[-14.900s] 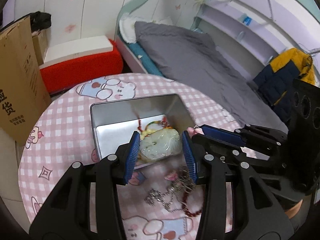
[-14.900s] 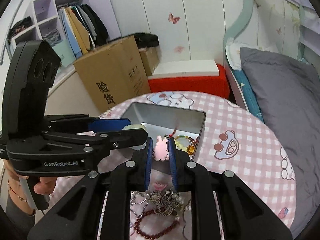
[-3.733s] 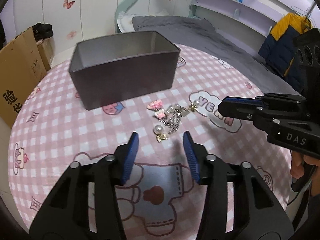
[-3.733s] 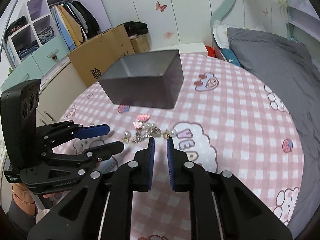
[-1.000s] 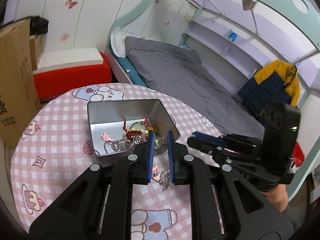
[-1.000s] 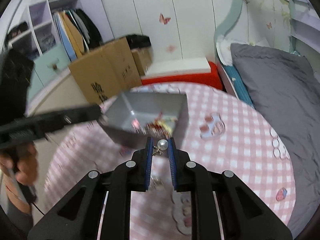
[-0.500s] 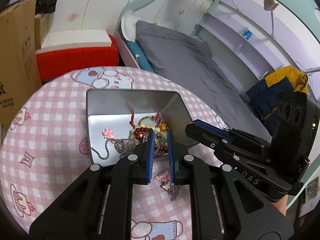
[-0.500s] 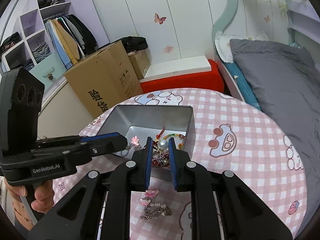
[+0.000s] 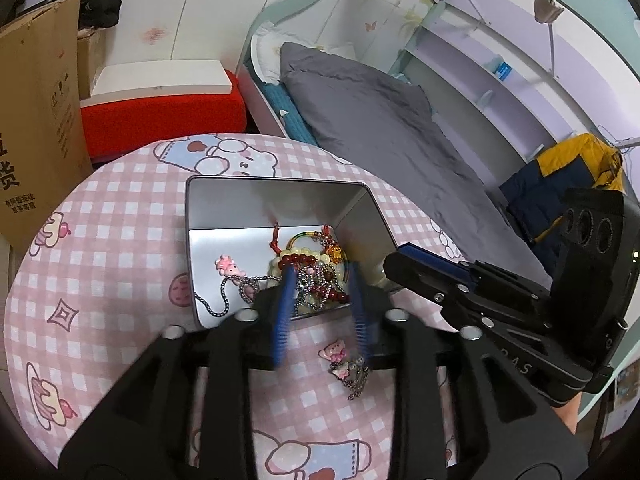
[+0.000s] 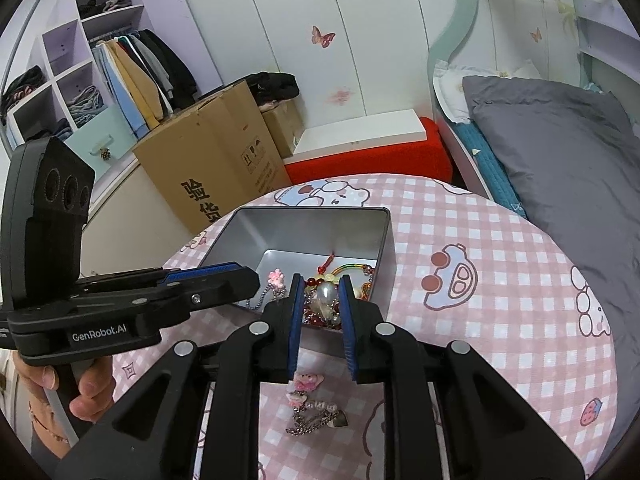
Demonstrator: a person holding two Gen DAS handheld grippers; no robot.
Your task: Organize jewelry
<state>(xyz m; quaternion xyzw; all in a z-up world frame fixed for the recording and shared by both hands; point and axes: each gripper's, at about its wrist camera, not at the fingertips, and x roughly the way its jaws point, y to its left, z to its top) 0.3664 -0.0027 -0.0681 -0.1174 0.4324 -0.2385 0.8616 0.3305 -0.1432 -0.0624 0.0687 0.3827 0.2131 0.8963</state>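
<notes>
My left tongs (image 9: 320, 304) hang over the near edge of the metal tin (image 9: 276, 196), and their jaws are opening; I see nothing pinched between them, only the heap in the tin behind the gap. My right tongs (image 10: 320, 292) hover over the same near edge, jaws opening a little too, with a pearl piece (image 10: 326, 292) sitting between the pads; whether the pads press it or it is already loose I cannot tell.

Inside the tin, towards its near right corner, lies a tangle of red beads (image 9: 296, 260), pale beads and silver chain (image 9: 224, 300), with a pink charm (image 9: 226, 264) to the left of it. On the tabletop (image 10: 500, 280), just in front of the tin, the remaining piece waits: a chain bracelet with pink charms (image 10: 316, 408).

I judge that bracelet to be light, limp and slinky: it will drape and swing, not hold shape, and thin links can slip out of flat pads. I would take it by a charm or at a bunched part of the chain, not by a single strand. The pearl is hard, round and smooth, so it can squirt sideways under pressure.
</notes>
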